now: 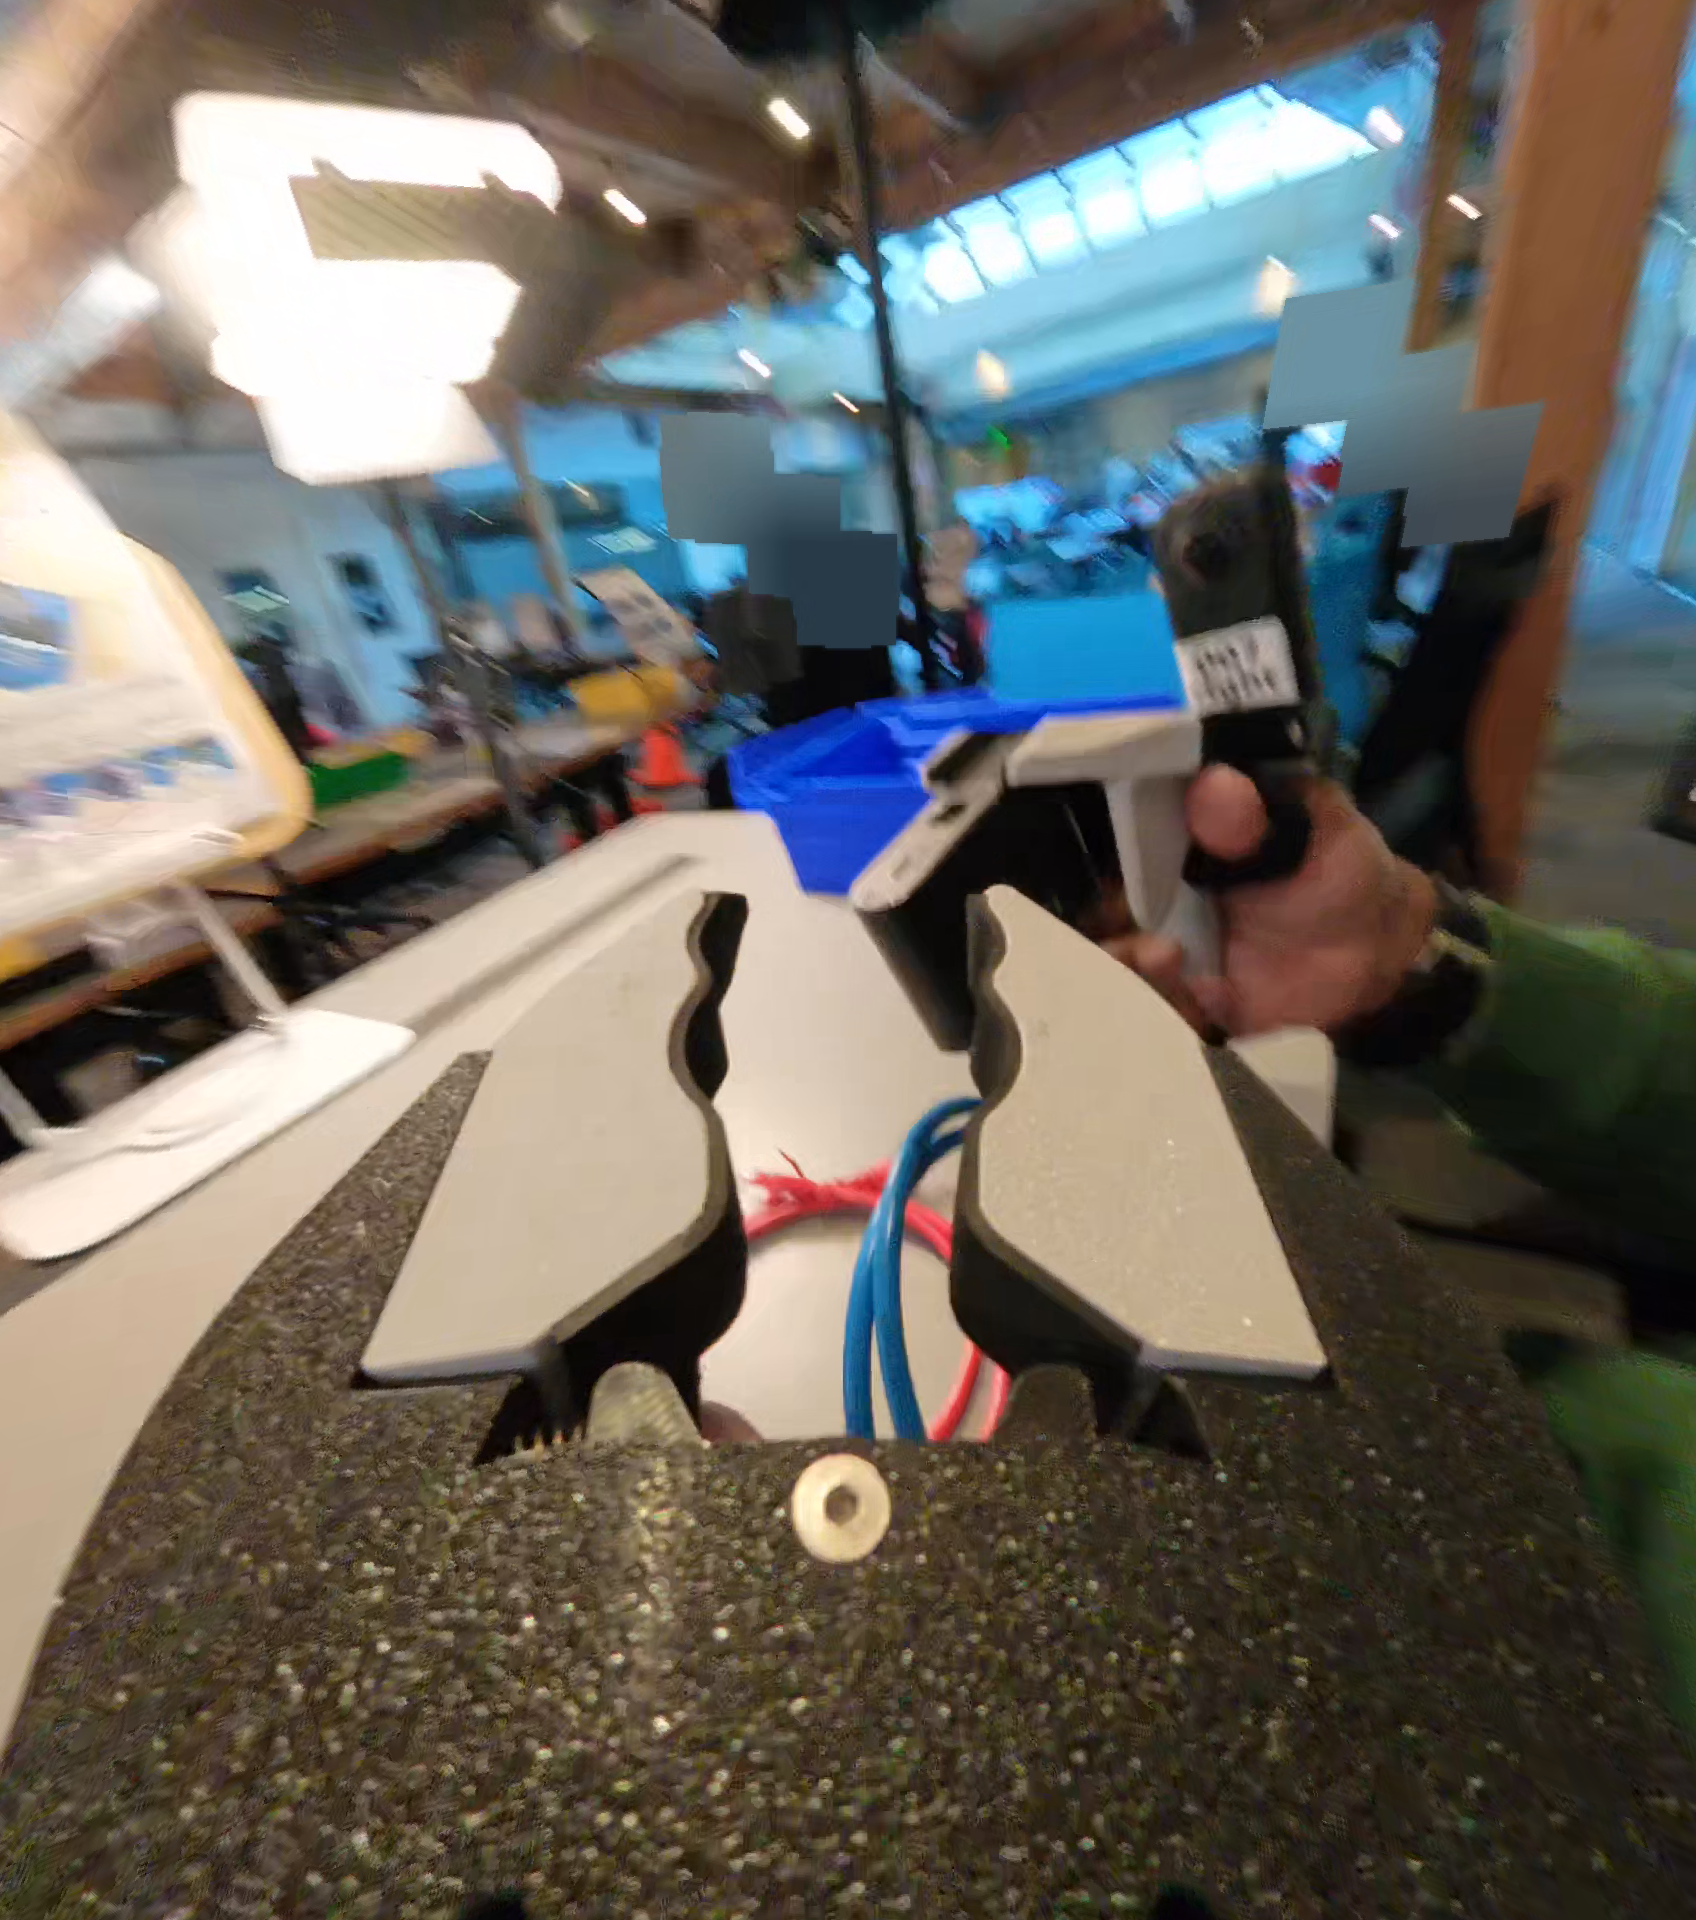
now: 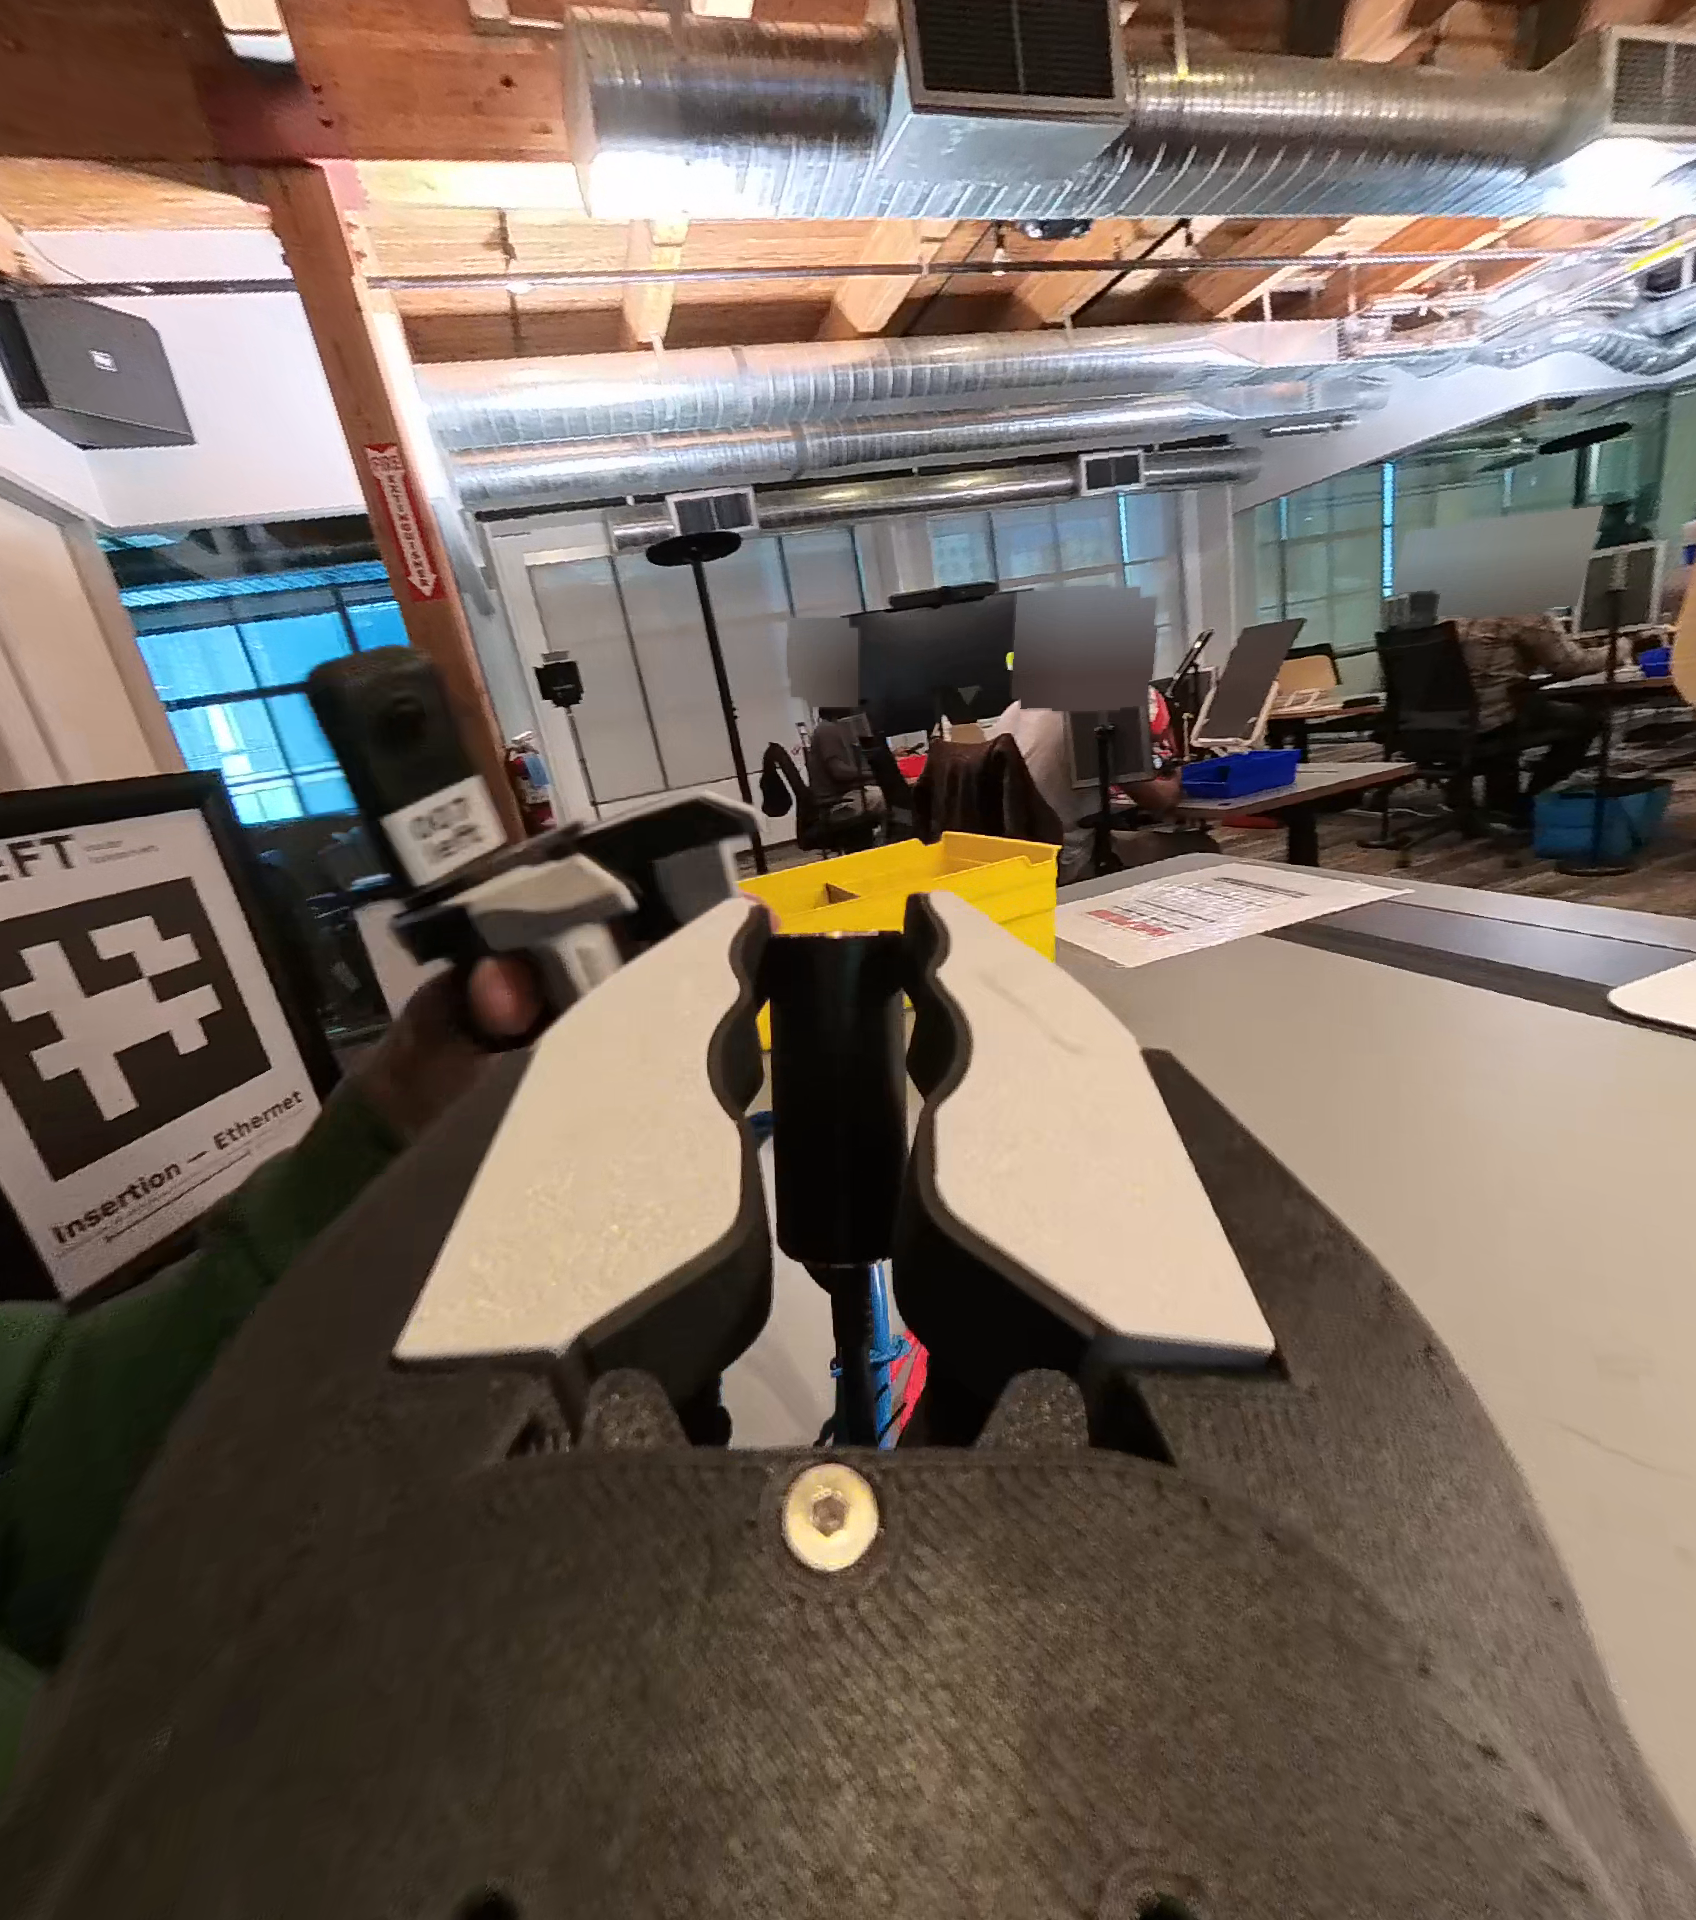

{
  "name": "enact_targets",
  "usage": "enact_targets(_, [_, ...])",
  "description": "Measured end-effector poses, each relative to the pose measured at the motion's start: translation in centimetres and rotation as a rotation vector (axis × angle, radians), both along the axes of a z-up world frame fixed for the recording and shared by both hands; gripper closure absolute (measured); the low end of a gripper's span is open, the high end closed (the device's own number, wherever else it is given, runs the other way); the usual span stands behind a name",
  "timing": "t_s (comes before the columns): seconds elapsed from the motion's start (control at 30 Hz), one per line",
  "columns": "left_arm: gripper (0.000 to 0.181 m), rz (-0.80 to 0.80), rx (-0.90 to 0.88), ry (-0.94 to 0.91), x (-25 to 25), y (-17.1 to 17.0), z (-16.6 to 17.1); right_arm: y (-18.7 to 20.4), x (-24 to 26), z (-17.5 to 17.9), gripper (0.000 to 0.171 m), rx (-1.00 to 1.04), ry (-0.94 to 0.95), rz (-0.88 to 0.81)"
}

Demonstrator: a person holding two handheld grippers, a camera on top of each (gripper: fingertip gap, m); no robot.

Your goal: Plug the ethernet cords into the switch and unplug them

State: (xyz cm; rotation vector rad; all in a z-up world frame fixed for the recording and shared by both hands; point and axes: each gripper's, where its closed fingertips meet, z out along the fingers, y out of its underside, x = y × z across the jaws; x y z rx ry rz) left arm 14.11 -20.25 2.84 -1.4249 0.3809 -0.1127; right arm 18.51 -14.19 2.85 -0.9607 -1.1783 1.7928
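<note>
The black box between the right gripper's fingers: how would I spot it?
Start at the grey table in the right wrist view. Find the yellow bin; just before it, the black box stands upright, clamped in the right gripper, cables hanging beneath.

It was an open-plan workshop office: exposed ducts [image 2: 823, 405] ran across the frame's top, with desks [image 2: 1291, 784], chairs and parts bins [image 2: 1239, 774] mid-right.

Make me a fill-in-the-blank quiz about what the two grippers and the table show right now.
The object between the right gripper's fingers is ___.
The left gripper is ___.
Below it lie a blue cable and a cable coloured ___.
In the right wrist view, the bin just beyond the fingers is ___.
Missing words: black; open; red; yellow.
</note>
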Motion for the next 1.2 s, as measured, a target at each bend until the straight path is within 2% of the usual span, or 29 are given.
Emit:
enact_targets(0.13, [0.114,-0.247,-0.262,-0.108,0.5,2.4,-3.6,-1.2,0.1,0.6,0.147,-0.008,0.031,0.074])
enact_targets(0.3, [0.106,-0.514,-0.285,-0.207,4.1,3.2,-5.1,-2.8,-0.1,0.5,0.147,0.020,0.063,0.134])
enact_targets(0.37, [0.112,-0.554,-0.229,-0.201,5.1,3.2,-5.1,-3.2,-0.6,0.2,0.146,0.015,0.064,0.155])
enact_targets(0.43, [0.135,-0.554,-0.145,-0.215,5.2,3.2,-4.5,-3.4,-1.2,-0.4,0.146,0.000,0.056,0.167])
enact_targets(0.47, [0.152,-0.538,-0.106,-0.231,4.8,3.3,-4.1,-3.4,-1.6,-0.7,0.146,-0.008,0.048,0.168])
enact_targets(0.57, [0.153,-0.489,-0.094,-0.269,3.6,3.8,-3.8,-2.8,-2.7,-0.9,0.146,-0.051,0.031,0.175])
enact_targets(0.67, [0.153,-0.364,-0.089,-0.226,1.4,4.3,-2.8,-1.5,-3.6,-0.3,0.146,-0.052,0.002,0.156])
enact_targets(0.8, [0.153,-0.198,-0.003,-0.202,-3.7,3.8,1.3,1.6,-3.1,2.1,0.145,-0.044,0.020,0.151])
enact_targets(0.87, [0.153,-0.102,0.059,-0.191,-6.8,3.6,3.5,3.5,-3.4,1.7,0.145,0.015,-0.042,0.137])
enact_targets(0.93, [0.153,0.030,0.117,-0.147,-10.2,3.7,4.8,6.1,-4.7,-0.5,0.144,0.108,-0.180,0.066])
enact_targets(1.0, [0.153,0.155,0.141,-0.051,-12.9,4.6,4.8,8.9,-6.0,-4.0,0.144,0.194,-0.356,-0.027])
enact_targets(1.07, [0.153,0.276,0.134,0.065,-15.2,6.1,3.4,10.4,-6.9,-8.1,0.140,0.254,-0.549,-0.058])
enact_targets(1.2, [0.154,0.424,0.028,0.310,-18.7,10.0,-1.4,9.7,-6.8,-14.7,0.136,0.387,-0.795,0.011])
